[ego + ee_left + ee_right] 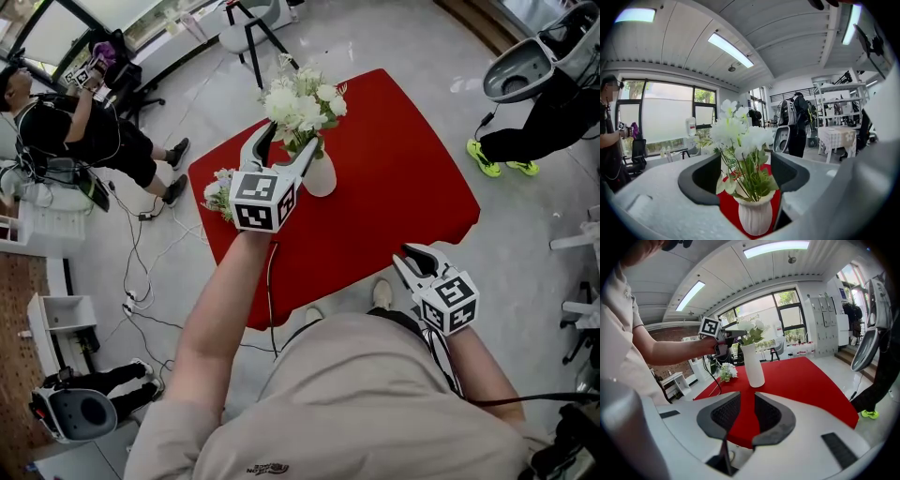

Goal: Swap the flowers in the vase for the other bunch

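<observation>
Flowers [302, 105] | left gripper [743, 174] near-level, astride stems [749, 180] | right gripper [744, 412] tilted down

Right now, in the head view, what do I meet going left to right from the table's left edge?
The loose bunch of flowers → left gripper → vase → right gripper.

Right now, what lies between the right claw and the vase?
Only bare red tablecloth. In the right gripper view, nothing stands between the right claw and the white vase.
</observation>
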A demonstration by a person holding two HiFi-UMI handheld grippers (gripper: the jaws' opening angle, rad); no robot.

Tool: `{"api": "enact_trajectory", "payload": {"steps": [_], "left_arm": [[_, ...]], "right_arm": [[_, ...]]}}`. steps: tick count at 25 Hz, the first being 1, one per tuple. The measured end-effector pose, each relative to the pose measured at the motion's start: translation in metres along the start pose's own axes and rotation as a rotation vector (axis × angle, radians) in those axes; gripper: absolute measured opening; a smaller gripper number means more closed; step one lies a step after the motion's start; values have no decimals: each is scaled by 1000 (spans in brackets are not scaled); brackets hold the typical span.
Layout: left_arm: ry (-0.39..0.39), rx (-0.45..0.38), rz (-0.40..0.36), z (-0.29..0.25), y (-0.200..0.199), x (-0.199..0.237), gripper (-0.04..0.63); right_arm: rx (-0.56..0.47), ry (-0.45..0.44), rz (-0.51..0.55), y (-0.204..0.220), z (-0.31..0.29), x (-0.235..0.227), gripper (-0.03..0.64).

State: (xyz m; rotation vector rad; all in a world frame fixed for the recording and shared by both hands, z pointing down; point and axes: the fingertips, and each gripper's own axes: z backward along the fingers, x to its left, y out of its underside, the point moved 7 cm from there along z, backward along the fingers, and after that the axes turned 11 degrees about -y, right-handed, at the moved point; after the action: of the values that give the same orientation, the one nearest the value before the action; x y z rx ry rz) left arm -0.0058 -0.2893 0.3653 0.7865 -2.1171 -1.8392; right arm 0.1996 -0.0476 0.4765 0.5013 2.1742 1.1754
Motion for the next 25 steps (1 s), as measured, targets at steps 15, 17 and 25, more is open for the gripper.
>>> {"api": "enact_trajectory", "payload": {"steps": [15,17,25], "left_arm": [[46,-23,57,47,4,6,318],[57,-31,73,61,5,8,318],[132,-35,146,119,13,12,318]], "right_arm": [[13,-7,24,-2,-15,32,100],[13,-6,29,-2,-19,39,100],[0,22,49,-4,-28,70,95]]}}
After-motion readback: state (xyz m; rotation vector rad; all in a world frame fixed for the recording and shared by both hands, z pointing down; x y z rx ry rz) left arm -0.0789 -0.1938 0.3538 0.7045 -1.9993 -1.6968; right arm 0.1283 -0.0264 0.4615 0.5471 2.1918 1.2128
